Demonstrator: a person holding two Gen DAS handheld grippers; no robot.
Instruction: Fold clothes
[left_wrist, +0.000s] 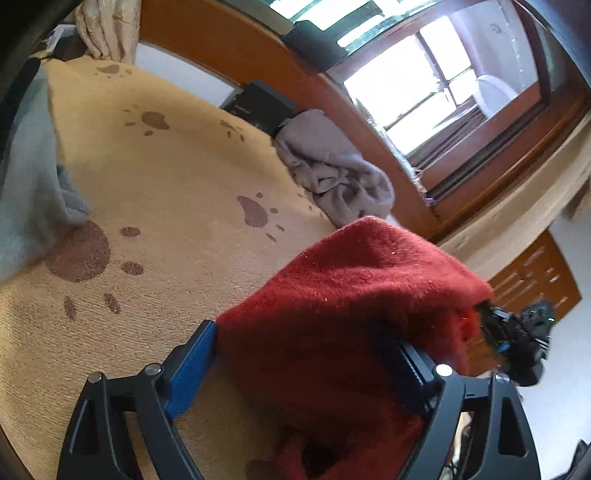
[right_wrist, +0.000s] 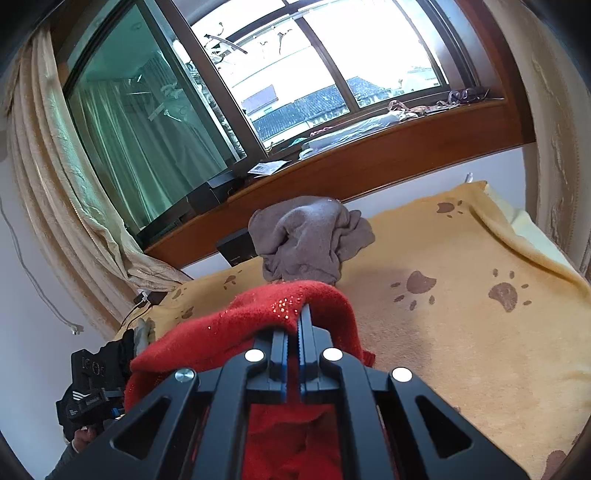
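Taking the red sweater (left_wrist: 354, 295) as the landmark and reading from the left: well to its left, at the edge of the left wrist view, a pale grey-blue garment (left_wrist: 29, 192) lies on the yellow paw-print blanket (left_wrist: 166, 166) that covers the bed. Nearer, the left claw (left_wrist: 306, 365) stands wide apart with the red knit draped over and between its fingers; one blue pad shows bare on the left, the other is half buried in cloth, so it looks to carry the sweater more than pinch it. The sweater itself hangs lifted off the blanket, bunched in a soft hump between the two tools. Beyond it, toward the wooden window sill (right_wrist: 369, 162), a crumpled taupe garment (right_wrist: 306, 236) sits in a heap. On the sweater's right, the right claw (right_wrist: 293, 332) is closed tight on a thin fold of red fabric near a patch of small sequins (right_wrist: 284, 306). The knit looks thick, fuzzy and limp: light enough to lift, but it will sag and slump between holds, and the sequined part may snag. Judging by that, seams, the hem or shoulder edges would give firmer purchase than the loose middle.
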